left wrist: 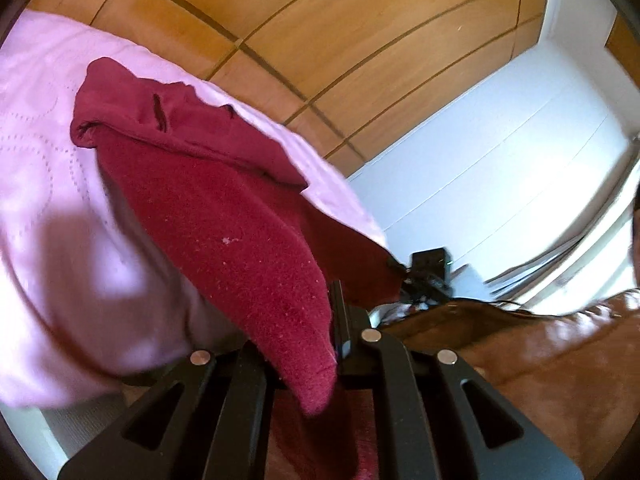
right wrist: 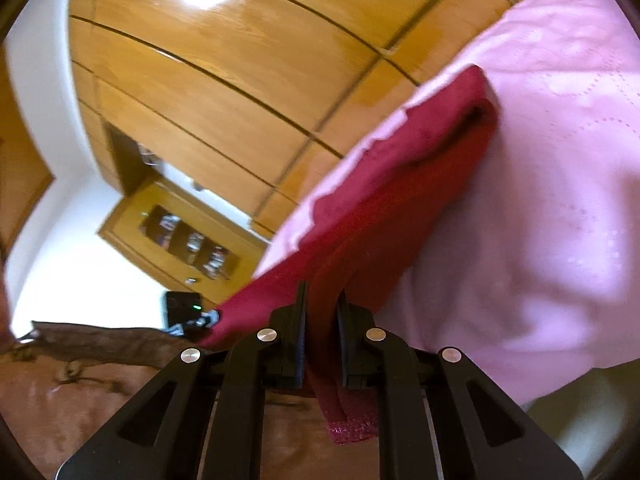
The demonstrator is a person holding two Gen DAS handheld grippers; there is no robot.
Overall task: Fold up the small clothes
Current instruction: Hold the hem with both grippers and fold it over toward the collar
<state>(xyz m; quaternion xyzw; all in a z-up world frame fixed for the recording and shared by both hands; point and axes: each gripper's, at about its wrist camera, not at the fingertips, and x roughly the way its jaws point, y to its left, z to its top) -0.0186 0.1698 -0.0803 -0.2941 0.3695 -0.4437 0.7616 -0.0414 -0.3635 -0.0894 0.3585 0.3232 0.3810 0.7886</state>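
A dark red garment lies partly on a pink quilted bed cover and stretches up off it toward both grippers. My left gripper is shut on one corner of it; the cloth drapes over and hides the left finger. My right gripper is shut on another corner of the garment, whose hem hangs down between the fingers. The far end of the garment is folded over on the bed cover. The other gripper shows small in the left wrist view.
A wooden wardrobe fills the background. A brown leather cushion sits below the grippers, also in the right wrist view. A white wall and a wooden shelf with small items stand behind.
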